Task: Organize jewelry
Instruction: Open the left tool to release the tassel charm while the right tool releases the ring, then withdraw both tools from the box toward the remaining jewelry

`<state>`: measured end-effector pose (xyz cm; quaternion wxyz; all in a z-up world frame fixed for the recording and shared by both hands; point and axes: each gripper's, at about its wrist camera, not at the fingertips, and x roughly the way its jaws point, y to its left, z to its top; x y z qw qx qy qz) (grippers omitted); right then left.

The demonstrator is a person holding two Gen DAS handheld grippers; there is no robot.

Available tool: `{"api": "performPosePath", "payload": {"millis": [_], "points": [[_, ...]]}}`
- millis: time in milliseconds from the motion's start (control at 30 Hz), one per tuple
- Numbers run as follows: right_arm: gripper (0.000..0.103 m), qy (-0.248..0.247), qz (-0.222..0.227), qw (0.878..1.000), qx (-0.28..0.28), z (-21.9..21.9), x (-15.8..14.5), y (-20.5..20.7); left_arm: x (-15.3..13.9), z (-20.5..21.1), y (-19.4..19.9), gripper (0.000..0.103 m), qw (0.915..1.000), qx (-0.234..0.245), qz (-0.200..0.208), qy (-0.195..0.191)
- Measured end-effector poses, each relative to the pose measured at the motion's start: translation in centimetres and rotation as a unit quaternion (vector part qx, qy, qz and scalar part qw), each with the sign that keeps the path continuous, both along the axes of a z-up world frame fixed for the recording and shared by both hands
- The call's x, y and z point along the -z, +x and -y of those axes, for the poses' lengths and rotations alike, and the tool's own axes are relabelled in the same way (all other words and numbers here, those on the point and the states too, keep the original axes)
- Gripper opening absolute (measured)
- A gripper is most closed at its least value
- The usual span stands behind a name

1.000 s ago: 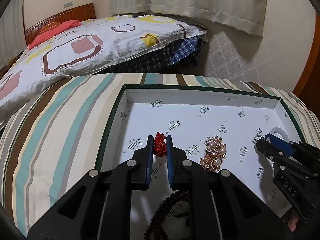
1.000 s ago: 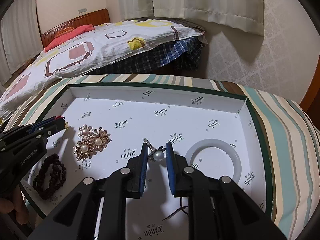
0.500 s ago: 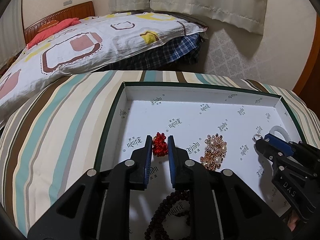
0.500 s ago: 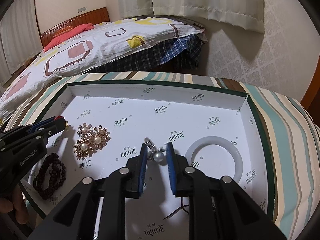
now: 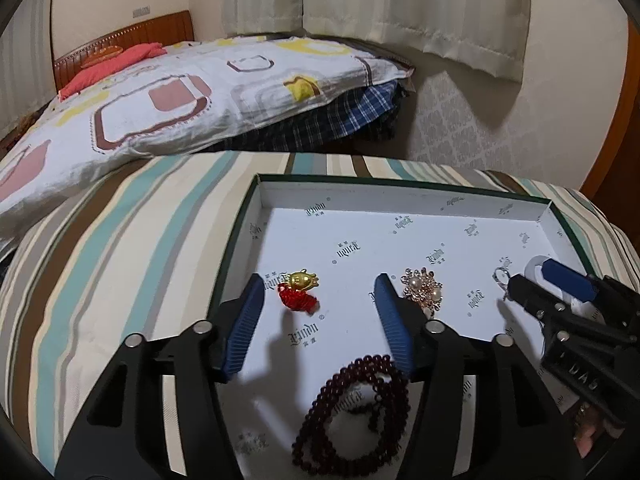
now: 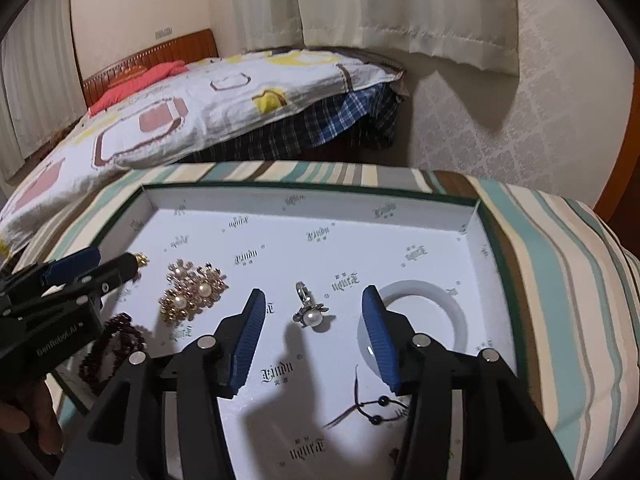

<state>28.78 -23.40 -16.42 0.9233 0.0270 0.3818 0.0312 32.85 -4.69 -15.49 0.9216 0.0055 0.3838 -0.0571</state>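
Observation:
A white-lined box [image 5: 400, 196] [image 6: 312, 200] lies on a striped cushion. My left gripper [image 5: 318, 292] is open over a red and gold charm [image 5: 298, 292] lying on the box floor. My right gripper [image 6: 312, 304] is open around a silver pearl pendant [image 6: 310, 314] lying on the floor. A gold and pearl brooch [image 5: 424, 290] [image 6: 192, 296], a dark bead bracelet [image 5: 352, 408] [image 6: 112, 344], a white bangle [image 6: 432, 312] and a black cord [image 6: 368, 404] also lie in the box.
The striped cushion [image 5: 120, 240] surrounds the box. A bed with a patterned quilt [image 5: 180, 92] stands behind. Curtains [image 5: 400, 4] hang on the far wall. Each gripper shows at the edge of the other's view.
Both grippers opened and let go: the left released the red and gold charm, the right released the pearl pendant. Both pieces now lie on the box floor.

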Motion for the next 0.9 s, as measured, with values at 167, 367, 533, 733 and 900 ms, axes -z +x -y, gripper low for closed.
{"api": "performPosePath", "payload": {"millis": [167,367,533,733,900], "points": [[0.054,0.003,0.022,1.0,0.002,0.5,-1.7,-1.9,-1.7,-0.3,-2.2,0.063,0.9997,-0.006,0.023,-0.002],[0.054,0.006,0.034,0.999,0.011,1.6,-2.8,-4.8,-3.3,-0.6,-5.6,0.066,0.9989,-0.012,0.044,-0.002],[0.054,0.006,0.034,0.999,0.02,2.3,-3.0,-7.6,-3.5,-0.8,-8.5,0.066,0.999,-0.013,0.041,-0.009],[0.054,0.005,0.027,0.999,0.03,3.0,-2.3,-10.7,-2.8,-0.4,-11.9,0.066,0.9993,-0.01,0.035,0.003],[0.054,0.006,0.021,0.999,0.039,3.7,-1.6,-13.2,-2.3,-0.5,-14.0,0.066,0.9995,-0.014,0.027,-0.005]]}}
